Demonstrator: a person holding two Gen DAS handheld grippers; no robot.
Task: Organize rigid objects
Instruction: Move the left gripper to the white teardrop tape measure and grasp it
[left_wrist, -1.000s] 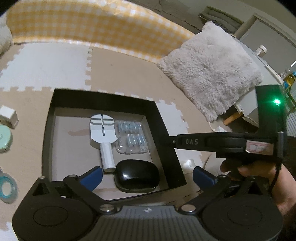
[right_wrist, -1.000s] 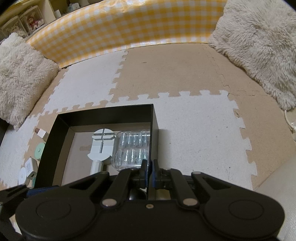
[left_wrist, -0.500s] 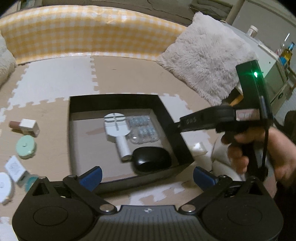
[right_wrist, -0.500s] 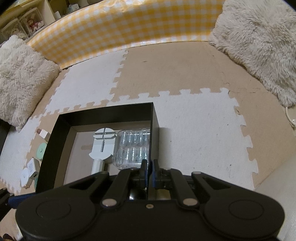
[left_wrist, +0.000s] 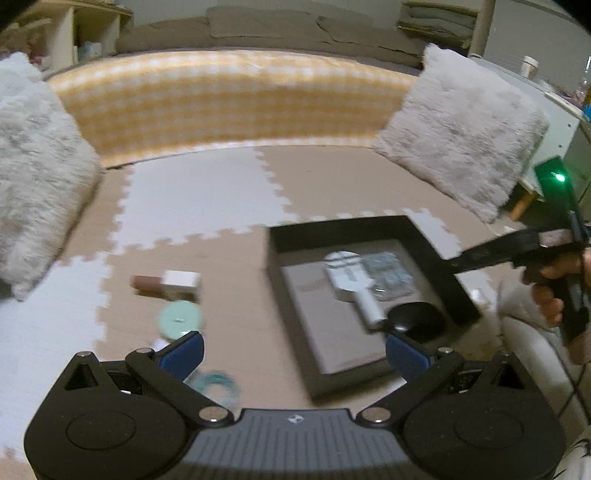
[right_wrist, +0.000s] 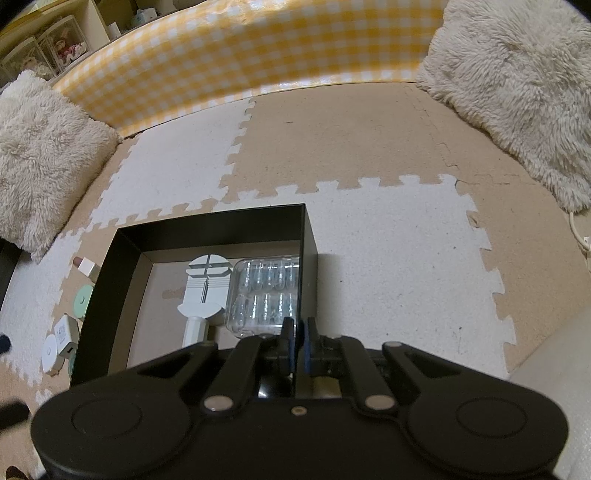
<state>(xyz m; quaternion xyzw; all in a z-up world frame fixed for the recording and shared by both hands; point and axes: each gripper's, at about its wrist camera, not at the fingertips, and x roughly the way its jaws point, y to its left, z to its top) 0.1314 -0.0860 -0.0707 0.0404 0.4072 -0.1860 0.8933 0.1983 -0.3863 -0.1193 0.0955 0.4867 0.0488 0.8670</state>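
Note:
A black open box (left_wrist: 439, 254) (right_wrist: 122, 280) lies on the foam mat. Inside it are a white paddle-shaped tool (left_wrist: 351, 280) (right_wrist: 205, 291), a clear blister pack (left_wrist: 388, 273) (right_wrist: 266, 295) and a black mouse (left_wrist: 415, 317). My left gripper (left_wrist: 293, 350) is open and empty, left of the box. Below it lie a teal tape ring (left_wrist: 216, 384), a mint round case (left_wrist: 181, 317) (right_wrist: 82, 301) and a white-and-brown block (left_wrist: 168, 282) (right_wrist: 85, 265). My right gripper (right_wrist: 297, 345) is shut on the box's right wall; it also shows in the left wrist view (left_wrist: 491, 251).
A yellow checked bumper (right_wrist: 240, 51) runs along the back. Fluffy cushions lie at left (right_wrist: 37, 147) and right (right_wrist: 517, 81). A white square item (right_wrist: 66, 336) and a white round item (right_wrist: 50, 354) lie left of the box.
The left gripper has swung left and back from over the box, so the loose items on the mat now lie before it. The right gripper has stayed shut on the box wall.

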